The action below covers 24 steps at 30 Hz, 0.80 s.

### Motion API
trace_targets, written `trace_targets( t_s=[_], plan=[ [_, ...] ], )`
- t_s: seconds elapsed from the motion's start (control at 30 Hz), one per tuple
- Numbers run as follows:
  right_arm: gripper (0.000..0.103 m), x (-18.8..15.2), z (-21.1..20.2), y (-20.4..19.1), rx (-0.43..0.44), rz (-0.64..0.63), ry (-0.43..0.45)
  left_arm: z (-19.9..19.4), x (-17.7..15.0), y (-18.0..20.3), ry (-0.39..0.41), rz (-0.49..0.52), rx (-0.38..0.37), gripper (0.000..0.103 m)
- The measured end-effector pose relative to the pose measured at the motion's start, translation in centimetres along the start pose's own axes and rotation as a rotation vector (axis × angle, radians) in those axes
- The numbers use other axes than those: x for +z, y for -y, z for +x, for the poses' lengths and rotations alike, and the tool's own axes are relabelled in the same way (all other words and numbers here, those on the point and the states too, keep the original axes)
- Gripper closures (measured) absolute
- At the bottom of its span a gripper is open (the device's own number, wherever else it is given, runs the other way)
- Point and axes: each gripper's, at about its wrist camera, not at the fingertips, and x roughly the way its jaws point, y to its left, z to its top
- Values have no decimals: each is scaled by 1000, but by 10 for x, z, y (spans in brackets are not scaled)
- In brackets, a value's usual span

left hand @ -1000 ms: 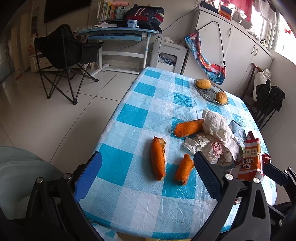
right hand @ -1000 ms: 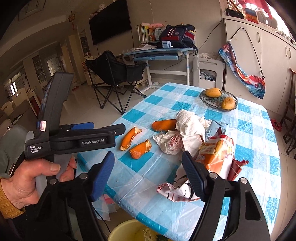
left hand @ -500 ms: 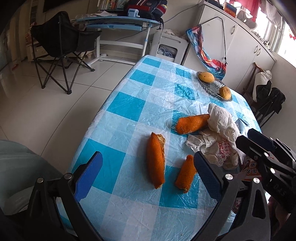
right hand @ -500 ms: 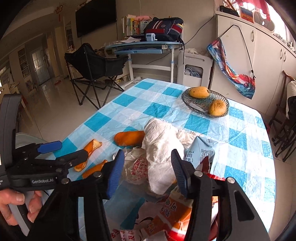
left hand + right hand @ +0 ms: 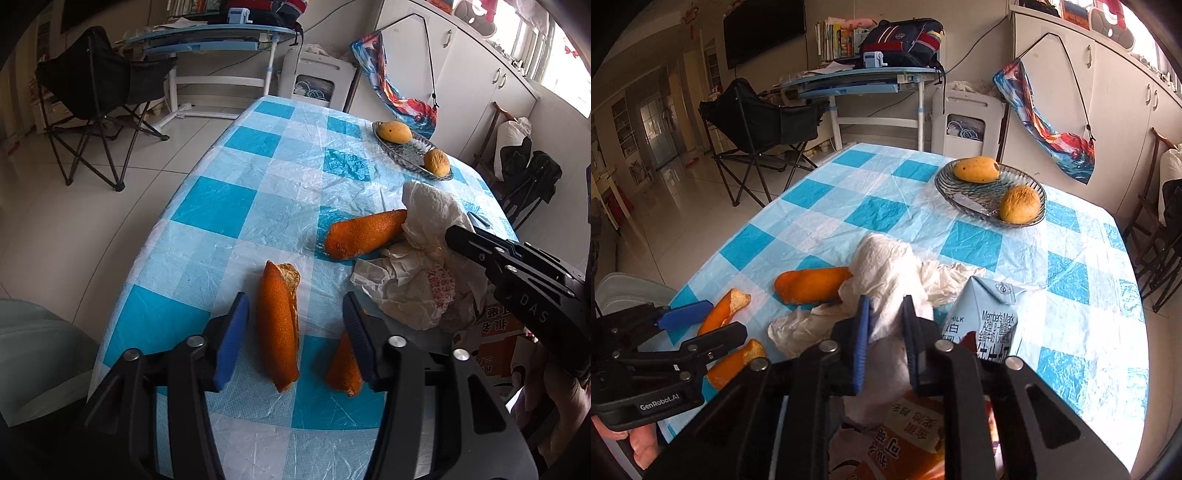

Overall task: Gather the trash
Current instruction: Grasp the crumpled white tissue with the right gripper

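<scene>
Three orange peels lie on the blue-checked table. My left gripper (image 5: 294,299) hangs low over the long peel (image 5: 277,325). Its jaws are closing with that peel between them, the blue pads still clear of it. A shorter peel (image 5: 341,365) lies just outside the right pad, and a fat peel (image 5: 364,232) lies farther off. My right gripper (image 5: 885,306) is closing, and its pads pinch a crumpled white tissue (image 5: 886,266). A blue milk carton (image 5: 982,317) stands beside it, and an orange snack bag (image 5: 905,435) lies under it.
A printed paper wrapper (image 5: 417,291) lies by the tissue. A glass fruit bowl (image 5: 945,192) with two mangoes sits at the far side. The table's left edge (image 5: 155,236) drops to tiled floor, with a black folding chair (image 5: 103,92) and a desk (image 5: 207,37) beyond.
My left gripper came forward and down over the long peel, and its jaws narrowed. My right gripper swung over the trash pile and closed from wide open onto the white tissue.
</scene>
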Motion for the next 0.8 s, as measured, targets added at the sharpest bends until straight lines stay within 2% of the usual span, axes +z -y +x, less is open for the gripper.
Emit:
trace_targets(
  t_s=[0.13,0.27,0.4,0.5,0.53,0.57,0.6,0.63,0.77,0.8],
  plan=[
    [91,3,-9,16,84,108,28,-4,3,-10,8,-61,-44,82],
    [91,5,-23,29,189,210,78,-12,4,-20,34,-118,-87,89],
    [91,6,-39,30,258,251,119,-16,2,-20,47,-111,-83,90],
    [91,4,-47,31,298,280,127,-13,0,-16,32,-80,-74,90],
    [91,3,-49,31,307,287,122,-10,-1,-11,21,-53,-58,86],
    [91,1,-50,29,318,294,118,-9,-2,-7,25,-28,-30,78],
    [91,-1,-52,28,326,297,113,-7,-4,-3,23,-6,1,56],
    [91,-3,-54,26,331,294,110,-5,-6,-1,19,9,27,48],
    [91,-9,-63,17,348,277,105,-4,-10,3,14,62,72,52],
    [91,-12,-65,16,353,274,106,-5,-12,2,15,62,76,64]
  ],
)
